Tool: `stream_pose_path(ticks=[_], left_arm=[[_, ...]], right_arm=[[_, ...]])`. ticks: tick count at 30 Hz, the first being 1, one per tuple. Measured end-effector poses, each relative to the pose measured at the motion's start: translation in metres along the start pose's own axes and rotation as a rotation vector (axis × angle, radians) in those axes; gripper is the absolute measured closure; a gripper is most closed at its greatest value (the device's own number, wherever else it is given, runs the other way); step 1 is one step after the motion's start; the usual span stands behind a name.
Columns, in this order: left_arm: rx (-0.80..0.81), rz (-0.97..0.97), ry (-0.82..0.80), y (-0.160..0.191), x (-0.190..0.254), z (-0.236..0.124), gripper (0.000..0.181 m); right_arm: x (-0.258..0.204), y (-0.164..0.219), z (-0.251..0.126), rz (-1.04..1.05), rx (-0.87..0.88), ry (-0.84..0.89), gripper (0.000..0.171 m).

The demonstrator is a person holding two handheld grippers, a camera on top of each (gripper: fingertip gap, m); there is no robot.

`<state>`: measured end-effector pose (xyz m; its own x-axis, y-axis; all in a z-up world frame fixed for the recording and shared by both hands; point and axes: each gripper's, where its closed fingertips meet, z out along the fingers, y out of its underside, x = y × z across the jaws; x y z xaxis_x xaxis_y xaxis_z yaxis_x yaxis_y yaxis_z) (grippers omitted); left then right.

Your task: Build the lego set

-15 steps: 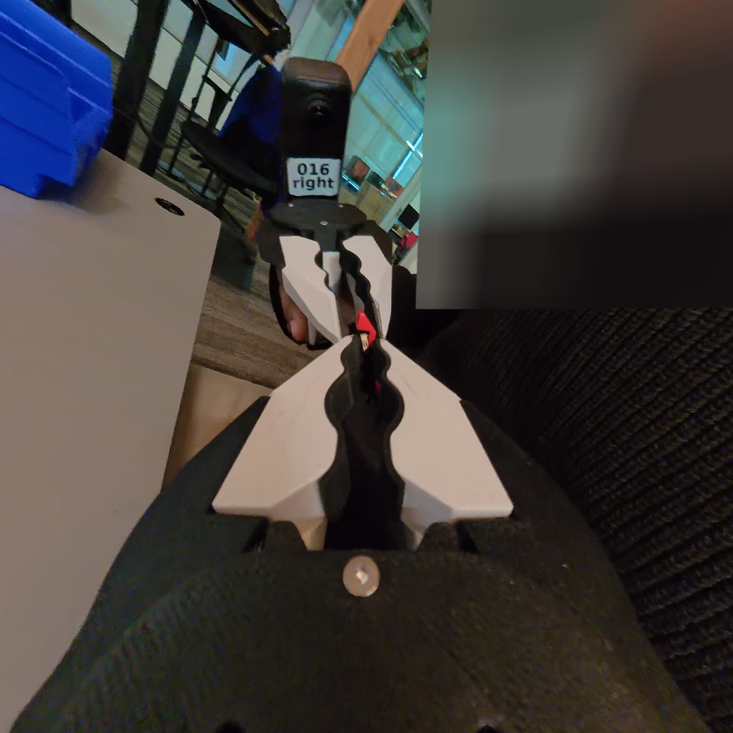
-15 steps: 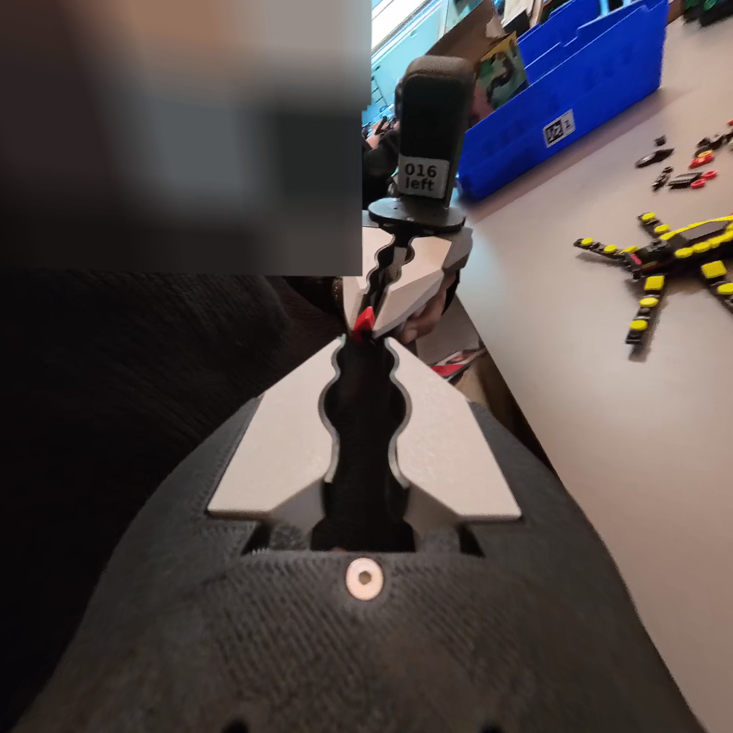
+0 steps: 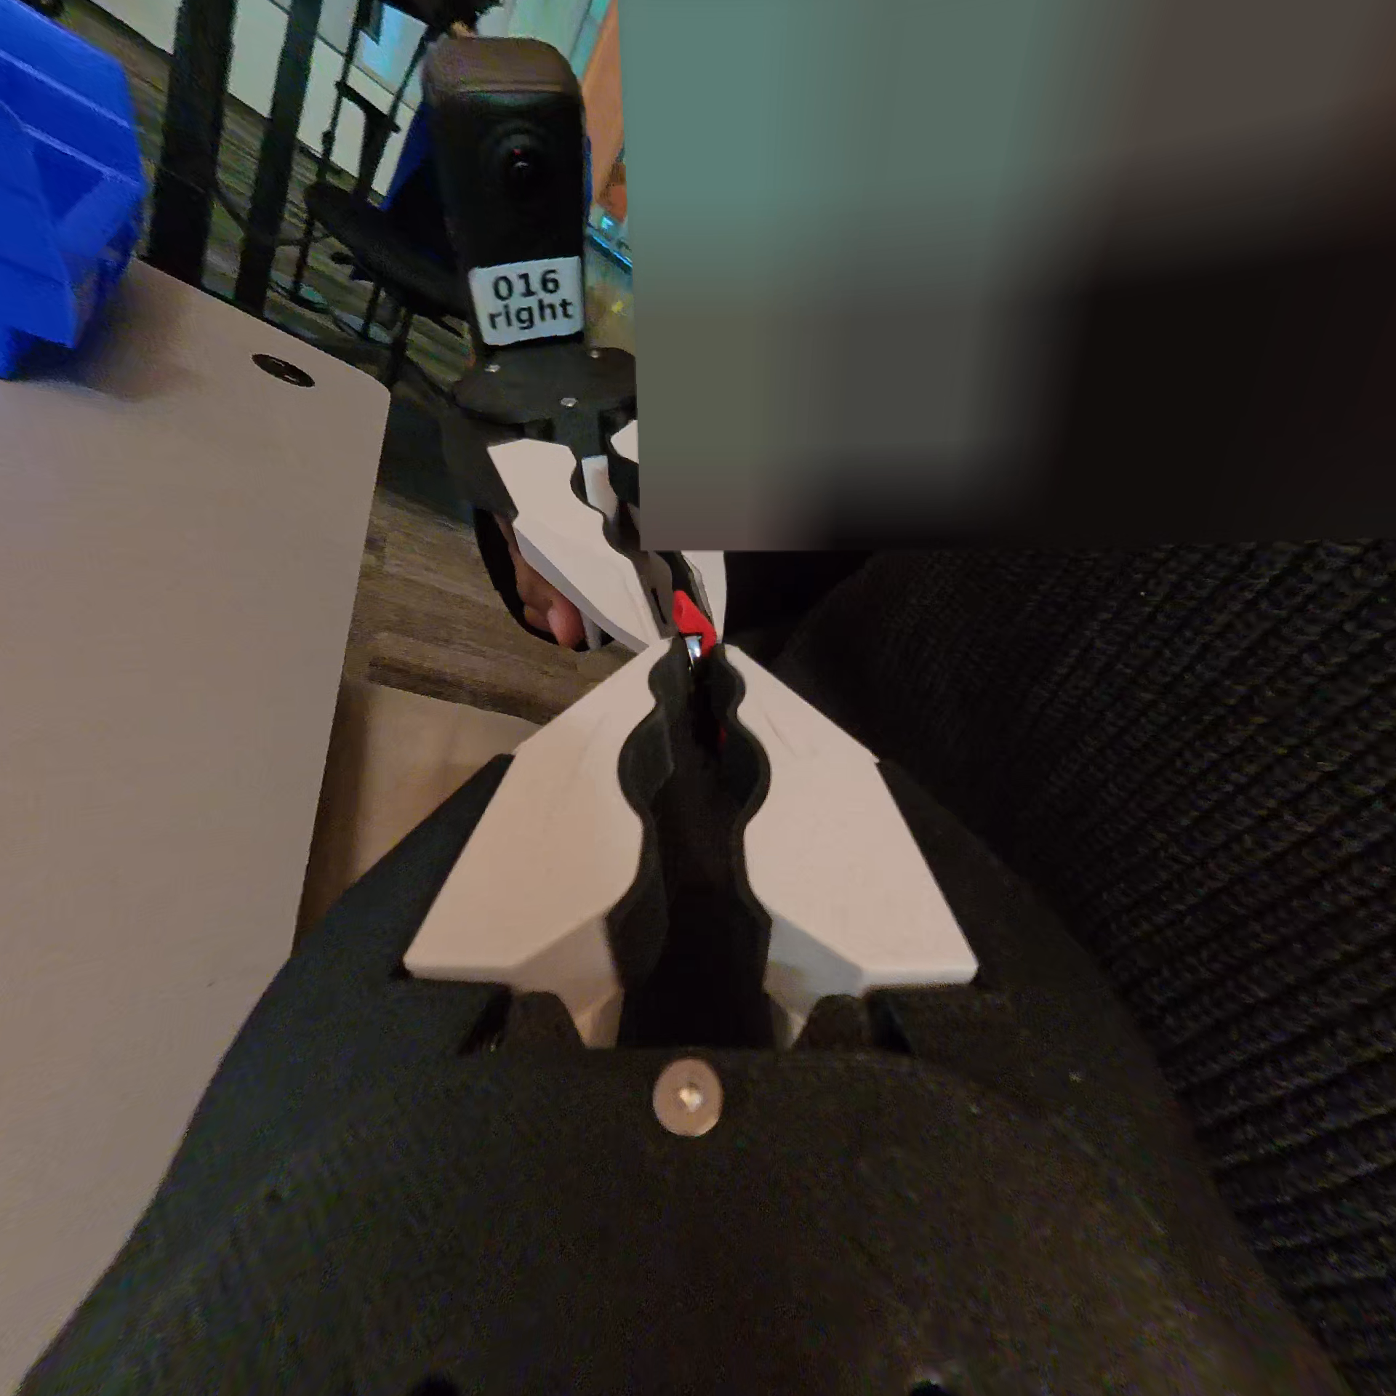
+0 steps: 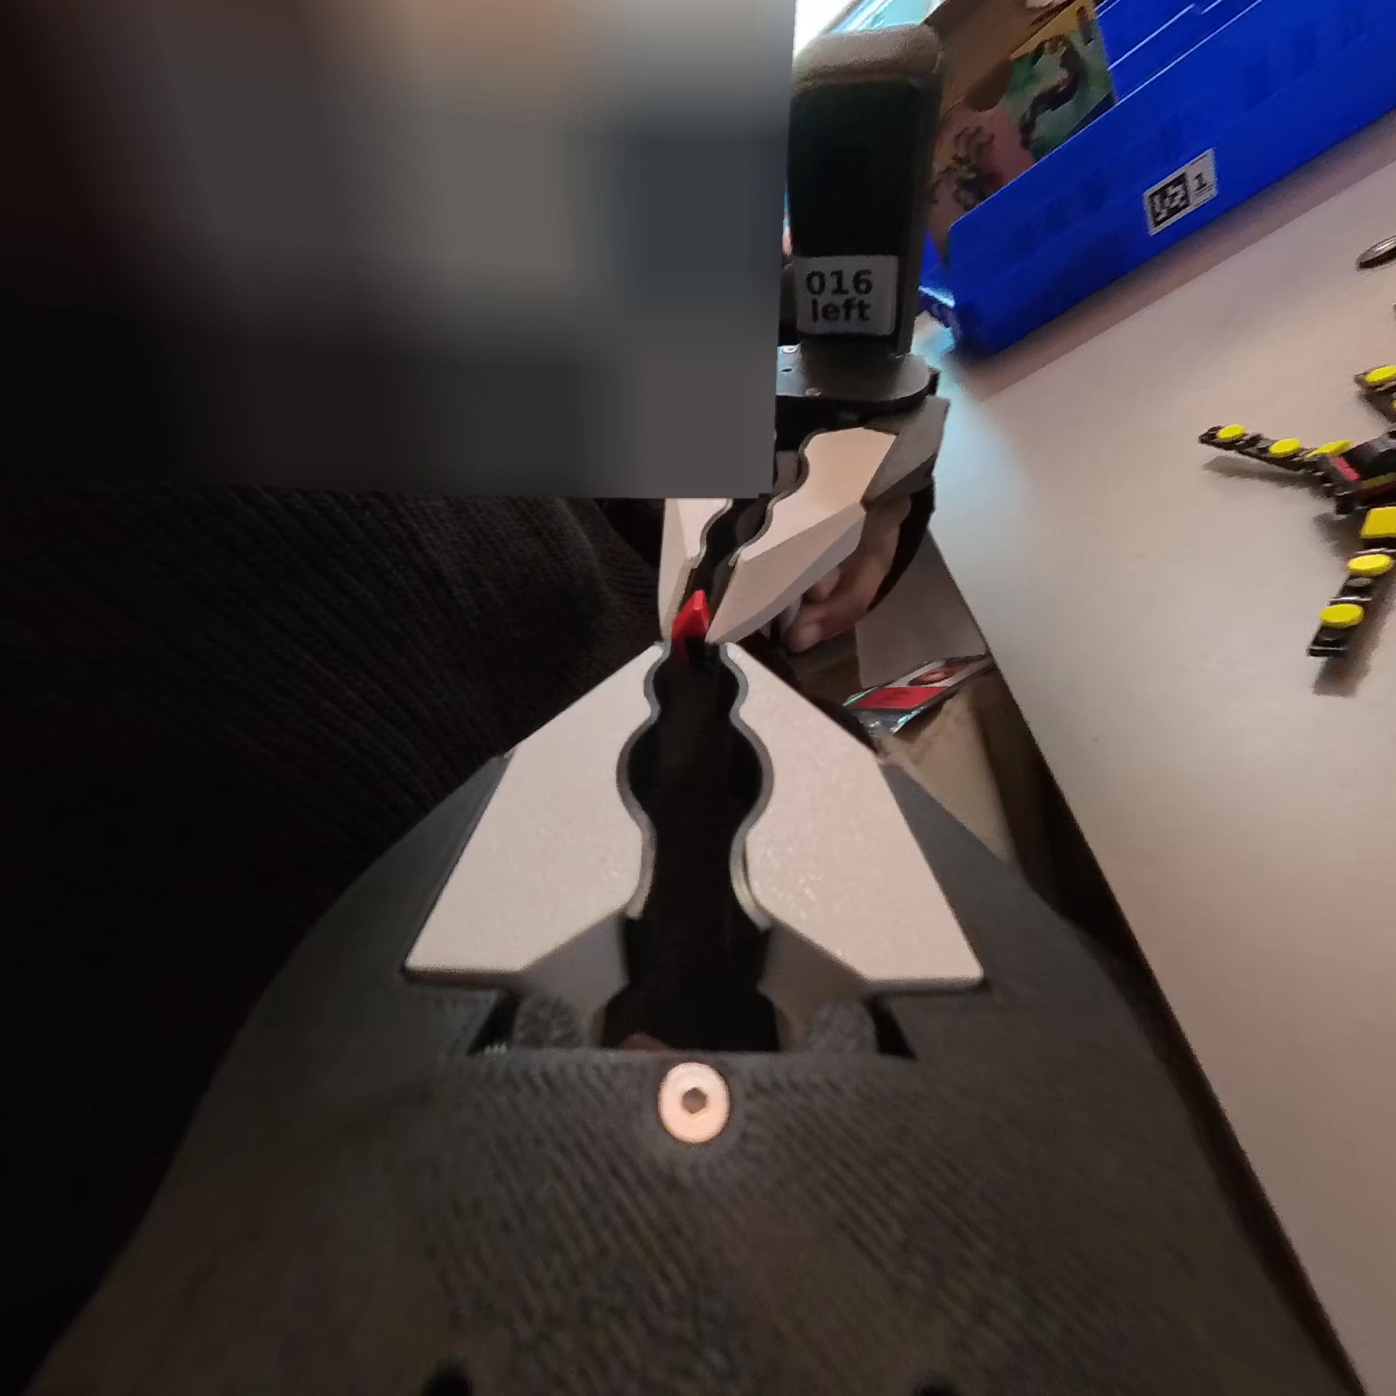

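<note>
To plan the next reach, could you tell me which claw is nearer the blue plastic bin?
Left. The left claw is just before the blue plastic bin; the right claw faces it from farther back, tips meeting at a small red lego piece.

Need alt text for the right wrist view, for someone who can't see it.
The right tongs and the left tongs meet tip to tip around a small red lego piece, held in the air beside the grey table. On the table lie a black-and-yellow lego model and a blue plastic bin.
</note>
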<state>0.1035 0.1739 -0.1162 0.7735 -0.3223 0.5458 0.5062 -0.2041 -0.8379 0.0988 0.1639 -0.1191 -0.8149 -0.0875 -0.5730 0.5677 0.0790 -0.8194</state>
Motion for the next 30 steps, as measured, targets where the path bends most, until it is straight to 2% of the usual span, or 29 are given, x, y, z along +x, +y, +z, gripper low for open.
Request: stream_pose_path(ticks=[5,19,30], left_arm=[[-0.019,0.002,0.009,0.003,0.001,0.001,0.179],[-0.104,0.141,-0.161,0.011,-0.013,0.0,0.179],[-0.061,0.074,-0.179,0.002,-0.024,-0.004,0.18]], right_arm=[[0.0,0.004,0.0,0.004,-0.032,-0.021,0.165],[0.012,0.01,-0.002,0.035,-0.059,0.046,0.168],[0.024,0.0,-0.006,-0.028,-0.01,0.141,0.164]])
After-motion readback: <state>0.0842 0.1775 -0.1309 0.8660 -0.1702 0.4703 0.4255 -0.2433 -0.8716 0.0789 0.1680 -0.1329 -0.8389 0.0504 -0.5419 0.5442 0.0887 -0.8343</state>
